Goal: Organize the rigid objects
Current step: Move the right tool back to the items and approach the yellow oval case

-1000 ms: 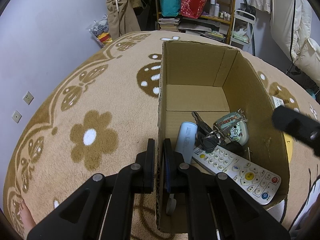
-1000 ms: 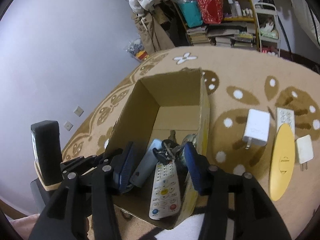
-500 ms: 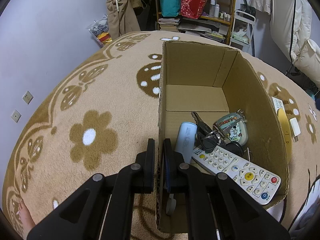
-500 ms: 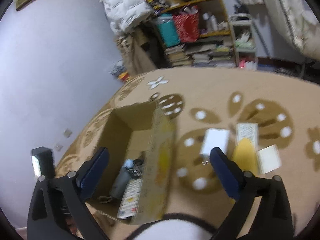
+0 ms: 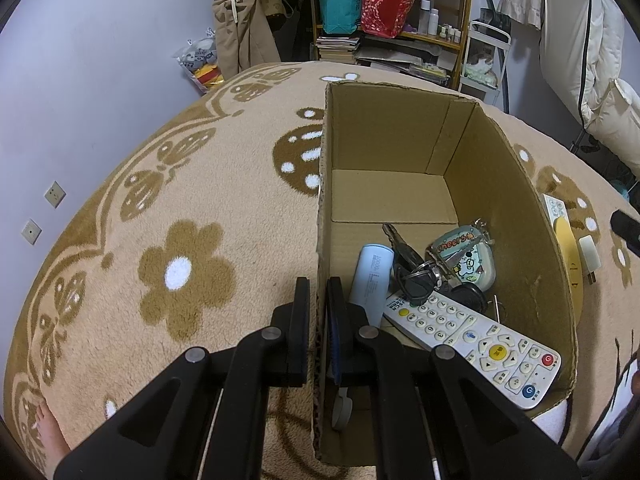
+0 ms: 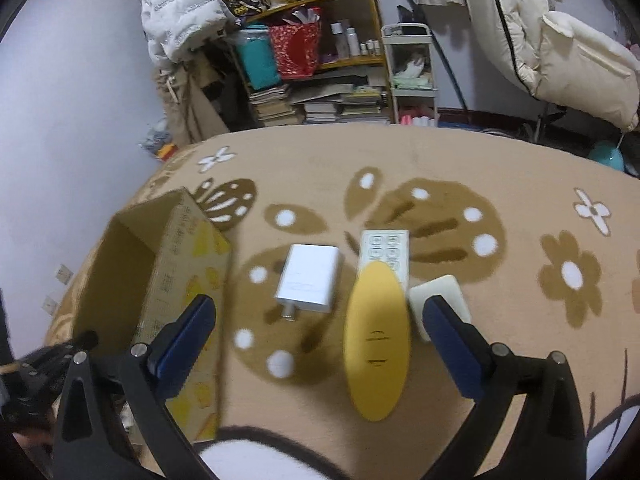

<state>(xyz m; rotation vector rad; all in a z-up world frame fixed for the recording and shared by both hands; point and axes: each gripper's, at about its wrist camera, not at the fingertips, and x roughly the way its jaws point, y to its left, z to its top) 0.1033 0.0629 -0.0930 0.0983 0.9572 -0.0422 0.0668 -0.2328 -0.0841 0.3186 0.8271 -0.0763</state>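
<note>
My left gripper [image 5: 318, 304] is shut on the left wall of the open cardboard box [image 5: 324, 200]. Inside the box lie a white remote [image 5: 476, 340], a pale blue power bank [image 5: 372, 276], a bunch of keys [image 5: 412, 268] and a green cartoon case [image 5: 466, 258]. My right gripper [image 6: 320, 324] stands open and empty above the rug, right of the box [image 6: 176, 280]. Beyond its fingertips lie a white charger [image 6: 308, 278], a yellow oval object [image 6: 378, 336], a white remote-like pad [image 6: 386, 246] and a cream plug adapter [image 6: 438, 298].
A beige rug with brown flowers [image 5: 184, 272] covers the floor. At the back stand a crowded shelf [image 6: 316, 60], a small white cart [image 6: 412, 72] and hanging coats [image 6: 560, 40]. A bare foot [image 5: 48, 436] shows at the lower left in the left wrist view.
My right gripper has opened wide and swung right, away from the box interior to above the items on the rug. The left gripper has kept its hold on the box wall.
</note>
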